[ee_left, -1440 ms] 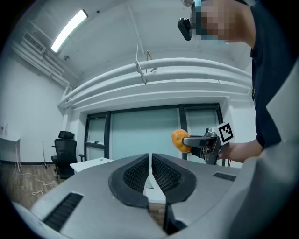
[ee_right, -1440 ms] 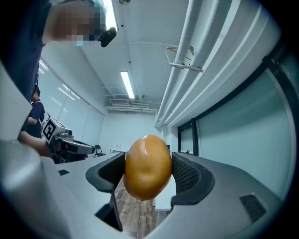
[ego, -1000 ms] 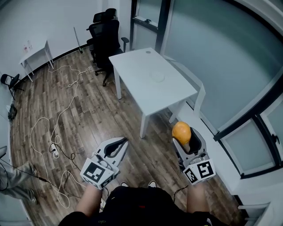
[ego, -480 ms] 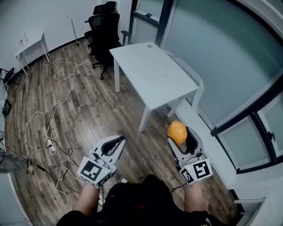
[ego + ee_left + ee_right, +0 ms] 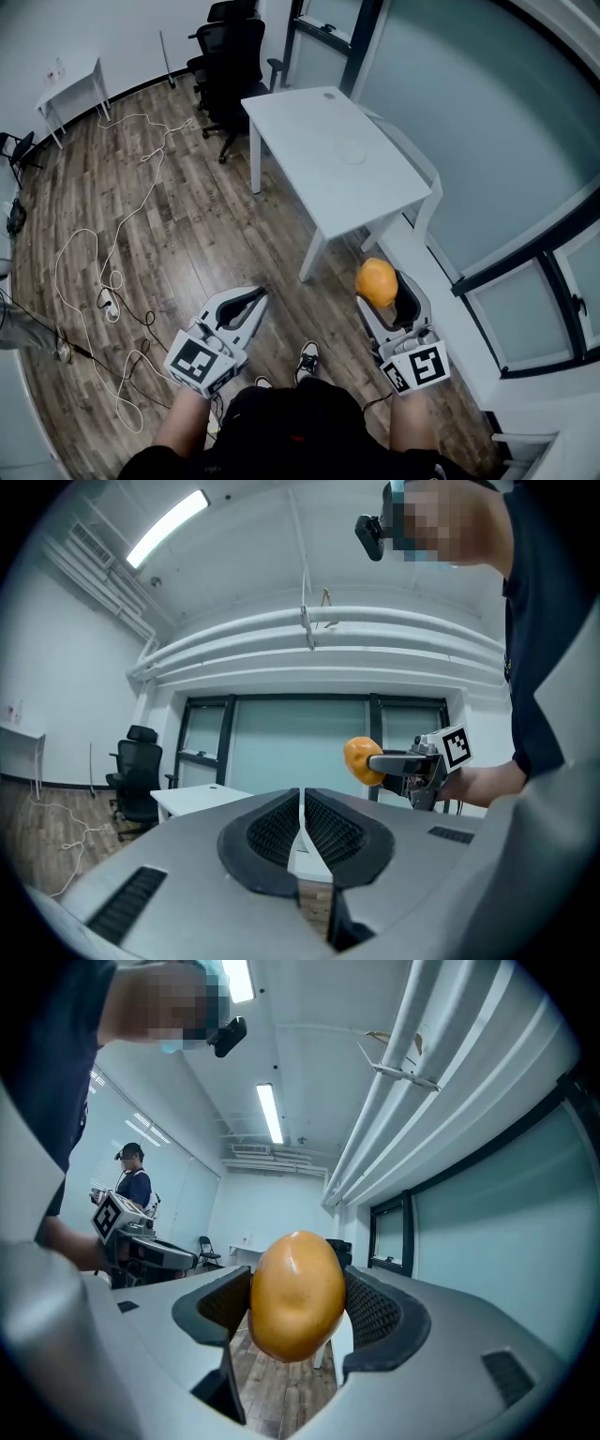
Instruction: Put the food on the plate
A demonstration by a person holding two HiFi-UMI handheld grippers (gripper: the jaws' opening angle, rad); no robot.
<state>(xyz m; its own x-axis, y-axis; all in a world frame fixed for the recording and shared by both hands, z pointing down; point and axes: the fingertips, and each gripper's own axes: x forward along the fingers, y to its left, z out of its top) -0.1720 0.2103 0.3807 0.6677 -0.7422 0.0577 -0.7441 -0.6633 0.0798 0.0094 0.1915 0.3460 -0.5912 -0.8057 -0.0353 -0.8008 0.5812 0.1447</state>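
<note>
My right gripper (image 5: 386, 291) is shut on a round orange-yellow piece of food (image 5: 377, 281), held in the air above the wooden floor. The food (image 5: 296, 1296) fills the space between the jaws of that gripper (image 5: 298, 1283) in the right gripper view. My left gripper (image 5: 256, 298) is shut and empty, its jaws pressed together (image 5: 300, 803). From the left gripper view the food (image 5: 359, 759) shows off to the right. A pale round plate (image 5: 352, 150) lies on the white table (image 5: 300, 127) ahead of both grippers, well beyond their reach.
Black office chairs (image 5: 230, 52) stand behind the table. White and black cables (image 5: 103, 272) trail over the floor at left. A small white side table (image 5: 70, 82) sits far left. A glass wall and a white ledge (image 5: 450, 309) run along the right. Another person (image 5: 134, 1183) stands at a distance.
Both grippers keep their hold and stay about where they were. The view has shifted a little, and a shoe has come into sight between the grippers.
</note>
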